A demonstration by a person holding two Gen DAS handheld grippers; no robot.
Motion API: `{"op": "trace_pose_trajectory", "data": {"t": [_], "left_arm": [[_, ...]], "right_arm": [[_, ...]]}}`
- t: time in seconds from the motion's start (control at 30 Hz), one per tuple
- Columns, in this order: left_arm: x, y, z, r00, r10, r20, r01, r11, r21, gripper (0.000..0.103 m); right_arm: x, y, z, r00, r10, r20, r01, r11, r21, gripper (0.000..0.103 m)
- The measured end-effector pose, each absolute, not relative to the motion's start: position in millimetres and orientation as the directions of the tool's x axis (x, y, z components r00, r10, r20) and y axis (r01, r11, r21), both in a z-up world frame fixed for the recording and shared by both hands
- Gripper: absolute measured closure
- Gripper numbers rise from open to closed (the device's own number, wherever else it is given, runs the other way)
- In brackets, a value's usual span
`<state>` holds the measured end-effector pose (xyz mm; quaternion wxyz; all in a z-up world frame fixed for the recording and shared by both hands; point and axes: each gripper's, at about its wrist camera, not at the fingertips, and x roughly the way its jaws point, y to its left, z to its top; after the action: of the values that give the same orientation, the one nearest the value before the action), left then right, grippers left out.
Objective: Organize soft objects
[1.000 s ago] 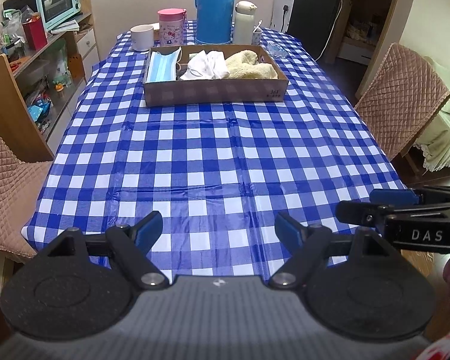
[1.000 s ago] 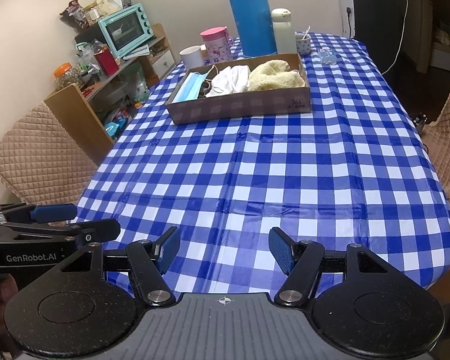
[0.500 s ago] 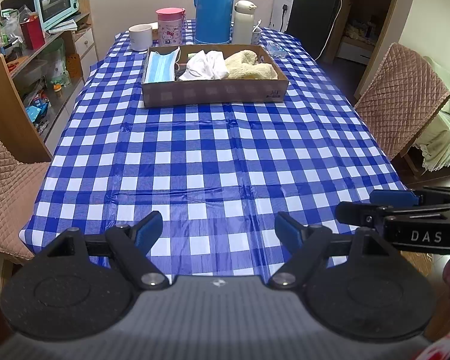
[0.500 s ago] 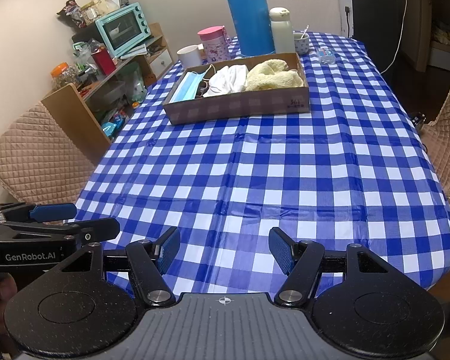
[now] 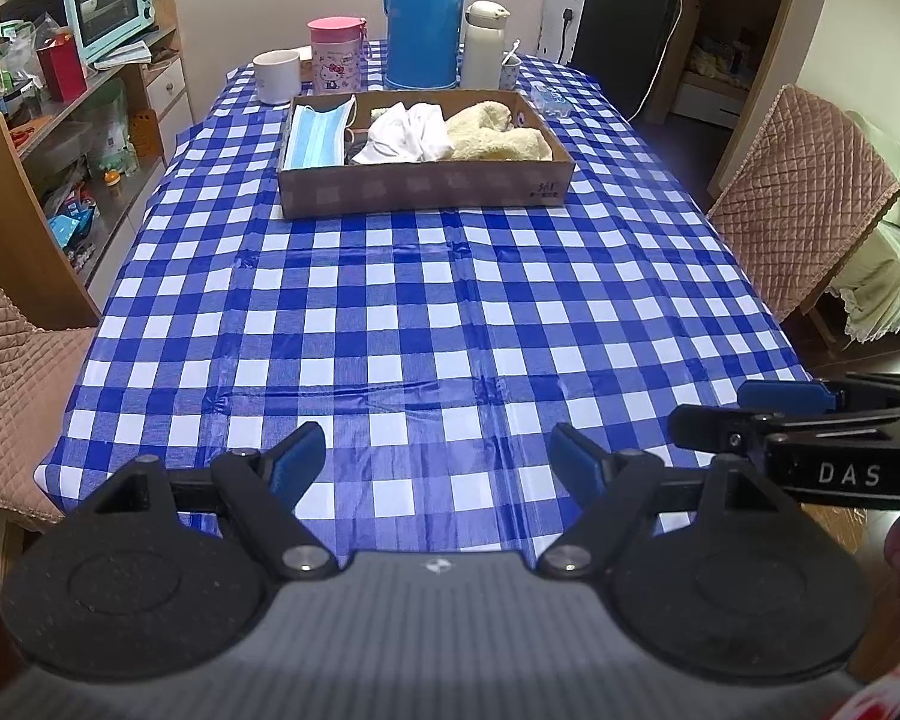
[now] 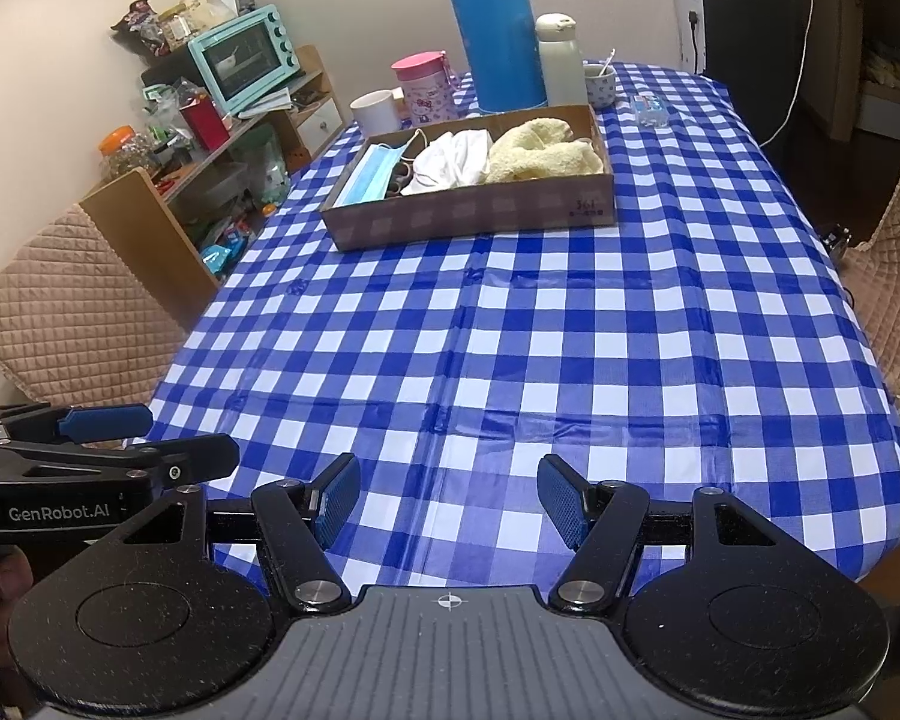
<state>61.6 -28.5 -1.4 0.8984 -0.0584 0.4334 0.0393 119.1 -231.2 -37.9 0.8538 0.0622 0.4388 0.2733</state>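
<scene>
Both grippers hang over the near edge of the checked tablecloth (image 5: 426, 312), side by side, and both are empty. The left gripper (image 5: 438, 456) has its jaws spread wide with only cloth showing between the blue pads. The right gripper (image 6: 450, 498) is parted a little less, also on nothing.

The soft things all lie in the box (image 5: 420, 192), a shallow cardboard tray well apart from both grippers, straight ahead toward the far end of the table. Its long axis runs across the view, broadside to the grippers. Inside it, from left to right, are the blue mask (image 5: 321, 135), the white cloth (image 5: 411, 135) and the cream towel (image 5: 501, 138).

From the left wrist view the box sits almost dead centre. From the right wrist view it (image 6: 474, 210) lies slightly left of centre and looks angled. Neither hand seems clearly nearer, though the mask end favours the left and the towel end the right. Any reach would probably have to go forward across the bare cloth.

The near wall of the box hides the lower parts of all three items, so how they fold or overlap is unclear. Something small and dark sits between mask and cloth, too small to identify. The right gripper appears only side-on at the edge of the left view.
</scene>
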Motion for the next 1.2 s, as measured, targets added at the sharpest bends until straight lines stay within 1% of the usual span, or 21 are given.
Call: {"op": "trace_pose_trajectory", "data": {"t": [1.2], "left_arm": [[68.6, -28.2, -3.3, 0.623, 0.019, -0.782, -0.121, 0.990, -0.073, 0.023]], "right_arm": [[128.1, -230.0, -39.7, 0.467, 0.519, -0.716, -0.414, 0.844, 0.342, 0.038]]}}
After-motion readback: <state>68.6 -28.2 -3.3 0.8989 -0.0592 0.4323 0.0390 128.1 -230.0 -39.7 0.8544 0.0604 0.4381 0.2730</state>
